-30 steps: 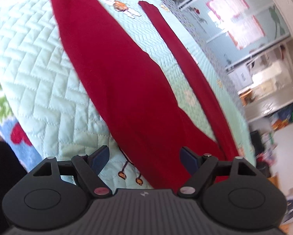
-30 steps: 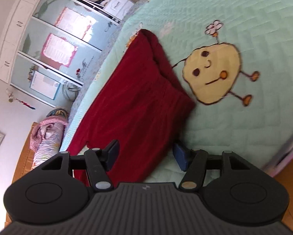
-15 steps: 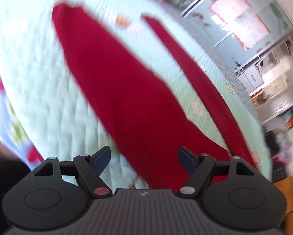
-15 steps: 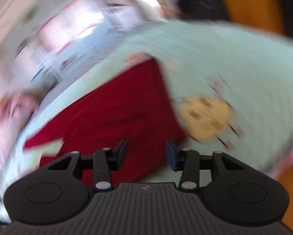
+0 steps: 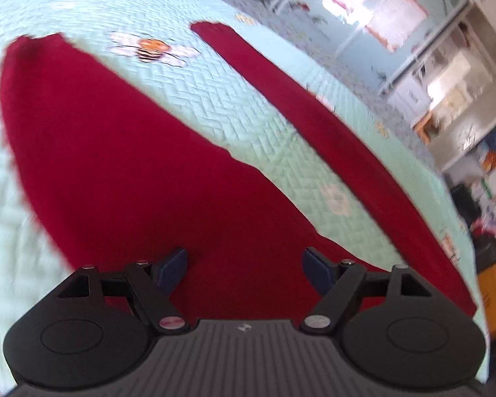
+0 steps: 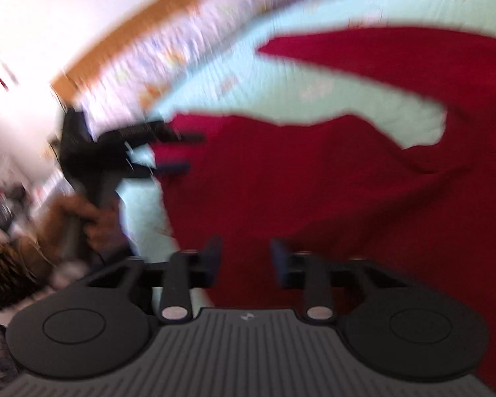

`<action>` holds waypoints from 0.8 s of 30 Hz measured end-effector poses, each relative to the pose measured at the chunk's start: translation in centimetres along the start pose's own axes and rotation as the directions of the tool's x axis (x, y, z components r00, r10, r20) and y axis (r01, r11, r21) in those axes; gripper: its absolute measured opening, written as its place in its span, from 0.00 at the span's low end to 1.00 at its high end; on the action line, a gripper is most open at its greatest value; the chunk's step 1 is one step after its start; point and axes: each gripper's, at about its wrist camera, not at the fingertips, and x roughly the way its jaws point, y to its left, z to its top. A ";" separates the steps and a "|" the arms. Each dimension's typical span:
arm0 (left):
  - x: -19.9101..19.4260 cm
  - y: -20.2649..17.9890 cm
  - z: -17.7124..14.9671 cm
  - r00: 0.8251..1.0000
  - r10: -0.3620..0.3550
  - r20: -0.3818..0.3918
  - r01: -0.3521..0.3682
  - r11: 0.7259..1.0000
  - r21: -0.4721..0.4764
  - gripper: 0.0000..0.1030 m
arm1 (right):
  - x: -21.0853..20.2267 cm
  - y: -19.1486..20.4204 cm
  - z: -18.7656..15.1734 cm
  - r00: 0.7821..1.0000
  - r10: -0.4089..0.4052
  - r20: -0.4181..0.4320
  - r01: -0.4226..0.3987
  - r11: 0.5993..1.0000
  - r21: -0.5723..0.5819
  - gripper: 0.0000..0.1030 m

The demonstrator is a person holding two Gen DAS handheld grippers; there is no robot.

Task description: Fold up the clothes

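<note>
Left wrist view: no writing I can actually read. The pink posters [image 5: 373,16] on the cabinet doors in the upper right are coming out way too blurry, and the little logo on the tool body is too small to read. The red top [image 5: 132,165] is lying flat on the mint quilted bedspread [image 5: 215,99], filling the middle and lower frame, with one long sleeve [image 5: 314,109] stretching diagonally toward the upper middle. A bee print [image 5: 152,48] is showing between the body and that sleeve. The left tool [image 5: 244,264] is hovering over the top with its fingers wide apart, gripping nothing.

Right wrist view: everything's smearing. The red top [image 6: 347,198] is covering the right and centre. The right tool [image 6: 244,261] is closing, with a narrow gap showing and red cloth behind it; can't tell if it's touching. A hand [image 6: 95,225] is holding the left tool [image 6: 181,152] at the middle left, by the top's edge.
</note>
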 end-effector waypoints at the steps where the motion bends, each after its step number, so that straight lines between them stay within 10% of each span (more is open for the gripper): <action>1: 0.6 0.0 0.7 1.000 0.003 0.014 -0.003 1.000 0.018 0.77 | 0.8 -1.0 0.9 1.000 -0.007 0.006 0.007 1.000 0.007 0.00; 7: 1.3 1.9 2.9 0.998 -0.049 0.036 0.052 0.995 -0.086 0.77 | -1.1 -1.3 3.4 0.988 -0.004 0.156 -0.016 0.991 0.131 0.08; 12: -3.0 3.9 -0.2 0.989 0.013 0.147 0.005 0.993 -0.116 0.78 | 2.2 3.4 4.3 0.991 0.134 -0.011 -0.134 0.990 -0.031 0.13; 15: -1.7 4.8 0.6 0.991 0.027 0.130 -0.014 0.995 -0.102 0.78 | 6.3 3.3 6.0 0.995 0.053 -0.086 -0.063 0.991 -0.116 0.05; 20: 0.8 5.5 5.2 0.983 0.010 0.182 0.008 0.996 -0.094 0.78 | 6.7 1.4 8.8 0.985 -0.109 0.132 0.105 0.994 0.039 0.09; 24: -0.8 6.9 6.6 0.966 -0.048 0.253 0.106 0.970 -0.221 0.78 | 8.3 6.1 9.0 0.993 0.118 0.012 -0.117 0.991 -0.068 0.13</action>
